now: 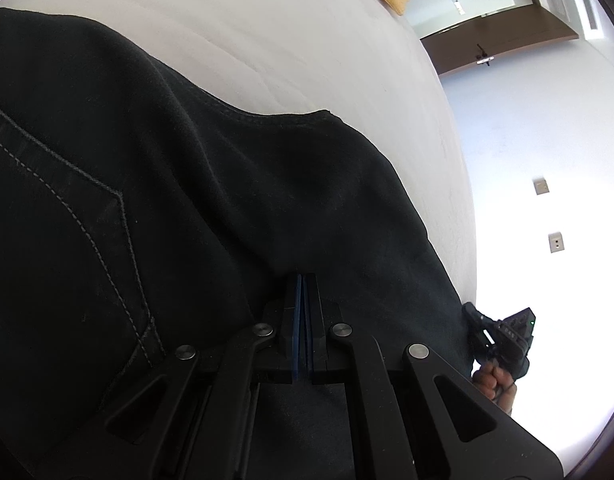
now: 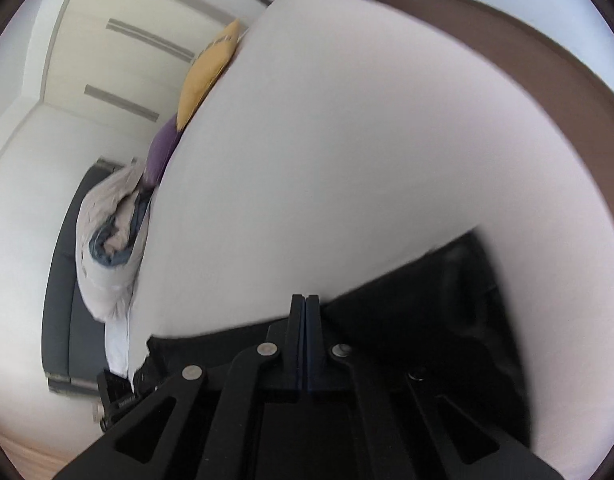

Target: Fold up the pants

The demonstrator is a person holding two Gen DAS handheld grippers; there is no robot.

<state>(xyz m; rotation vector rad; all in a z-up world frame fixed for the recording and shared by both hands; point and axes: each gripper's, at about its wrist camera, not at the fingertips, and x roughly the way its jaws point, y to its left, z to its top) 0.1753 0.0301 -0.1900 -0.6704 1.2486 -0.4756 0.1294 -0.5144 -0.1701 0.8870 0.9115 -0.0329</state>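
Black pants with grey stitching and a back pocket lie on a white bed. My left gripper is shut, its blue pads pressed together on a fold of the pants fabric. My right gripper is shut too, at the edge of the black pants, which spread to its right and below it; the view is blurred. The right gripper also shows in the left wrist view, held by a hand at the pants' far edge.
A yellow pillow, a purple pillow and a bundled grey blanket sit at the bed's far end. A brown door and wall sockets are beyond the bed. A dark headboard is behind the blanket.
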